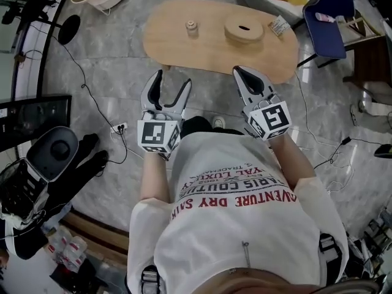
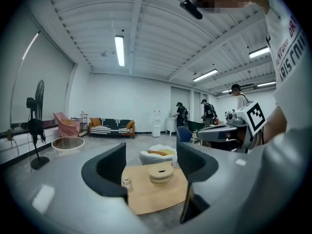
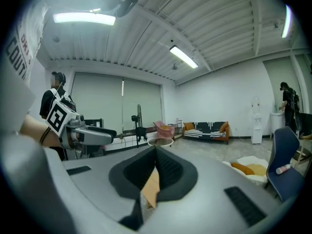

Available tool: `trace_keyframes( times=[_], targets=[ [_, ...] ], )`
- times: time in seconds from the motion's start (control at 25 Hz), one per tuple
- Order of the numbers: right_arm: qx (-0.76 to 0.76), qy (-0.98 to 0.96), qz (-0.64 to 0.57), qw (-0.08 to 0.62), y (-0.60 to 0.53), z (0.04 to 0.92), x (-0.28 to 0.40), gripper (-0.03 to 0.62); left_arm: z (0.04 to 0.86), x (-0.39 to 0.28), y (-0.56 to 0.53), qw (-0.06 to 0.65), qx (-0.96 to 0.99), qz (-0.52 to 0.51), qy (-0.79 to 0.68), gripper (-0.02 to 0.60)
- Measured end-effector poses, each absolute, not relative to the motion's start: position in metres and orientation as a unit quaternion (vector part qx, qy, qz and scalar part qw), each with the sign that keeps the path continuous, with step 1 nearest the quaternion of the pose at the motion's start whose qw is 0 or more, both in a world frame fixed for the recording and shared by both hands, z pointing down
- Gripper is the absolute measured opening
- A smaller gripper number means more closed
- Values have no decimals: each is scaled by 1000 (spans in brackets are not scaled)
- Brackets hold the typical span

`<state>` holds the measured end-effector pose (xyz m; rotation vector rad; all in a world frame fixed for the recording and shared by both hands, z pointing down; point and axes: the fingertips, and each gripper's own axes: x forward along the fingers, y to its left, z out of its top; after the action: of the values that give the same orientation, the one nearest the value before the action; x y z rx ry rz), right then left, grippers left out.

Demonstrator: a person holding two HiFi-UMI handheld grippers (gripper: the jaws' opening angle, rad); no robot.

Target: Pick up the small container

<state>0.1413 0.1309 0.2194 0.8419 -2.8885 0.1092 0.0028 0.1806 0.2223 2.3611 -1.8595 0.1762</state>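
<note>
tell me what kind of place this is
Probably a large open lab or studio hall rather than a home: a bare ribbed ceiling with strip lights, cables trailing over the stone floor, and a lone sofa against the far white wall.

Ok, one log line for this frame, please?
phase: before reach | left gripper: open, empty | right gripper: shut, empty | small container: upright on wooden table, untouched

Open lab-like hall; ribbed ceiling (image 2: 156,43) with strip lights (image 2: 119,50), striped sofa (image 2: 111,126), standing fan (image 2: 38,101), cables (image 1: 83,86) across stone floor (image 1: 110,60)
</note>
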Motion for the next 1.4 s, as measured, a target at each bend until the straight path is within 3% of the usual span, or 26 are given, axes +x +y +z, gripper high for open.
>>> trace_keyframes(
  times=[0.6, 0.96, 1.2, 1.4],
  targets=[
    [329, -937, 94, 74, -19, 263, 81, 8, 306, -53, 5, 136, 817, 71, -556, 313],
    [382, -909, 120, 118, -122, 343, 30, 8, 392, -91, -92, 149, 849, 125, -491, 317],
    [382, -899, 158, 143, -165, 407, 6, 8, 478, -100, -134, 182, 846, 156, -476, 373],
    [380, -897, 174, 142, -180, 455, -8, 8, 543, -96, -145, 170, 850, 160, -472, 405]
  ],
)
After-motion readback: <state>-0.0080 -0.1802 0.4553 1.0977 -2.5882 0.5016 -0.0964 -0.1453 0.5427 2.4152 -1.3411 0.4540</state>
